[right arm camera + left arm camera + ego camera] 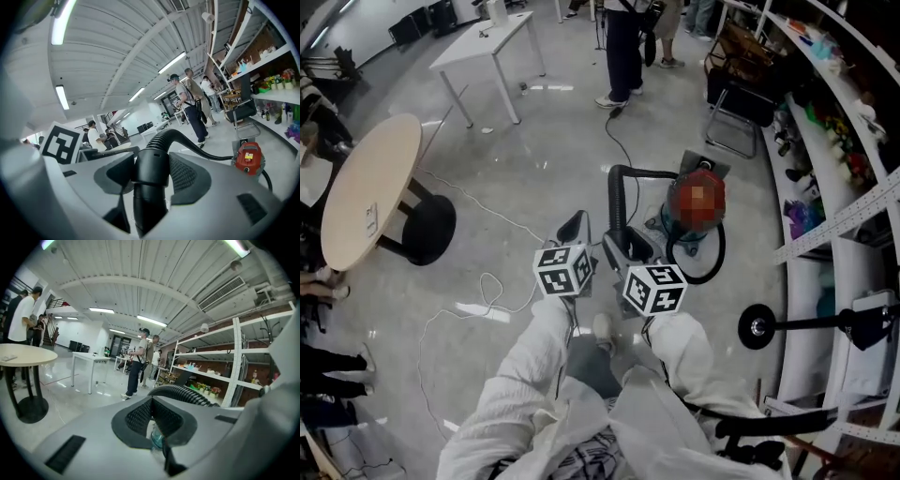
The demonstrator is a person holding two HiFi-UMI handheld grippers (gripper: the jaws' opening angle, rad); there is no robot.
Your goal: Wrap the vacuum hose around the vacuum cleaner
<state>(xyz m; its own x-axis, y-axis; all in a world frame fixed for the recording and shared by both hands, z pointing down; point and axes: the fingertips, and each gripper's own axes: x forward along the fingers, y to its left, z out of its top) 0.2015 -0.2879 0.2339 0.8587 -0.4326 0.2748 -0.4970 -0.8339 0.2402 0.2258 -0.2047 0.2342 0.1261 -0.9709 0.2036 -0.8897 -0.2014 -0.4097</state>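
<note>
Right gripper (149, 177), near: jaws clamped on the smooth black cuff of the vacuum hose (164, 139). Left gripper (153, 422), just left: jaws slightly apart, nothing between. Hose arcs far-right to the red vacuum cleaner (248, 158) on the floor.

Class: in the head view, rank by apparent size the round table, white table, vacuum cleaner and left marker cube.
1. round table
2-3. white table and vacuum cleaner: too alike to rank; the table is farther away
4. left marker cube
</note>
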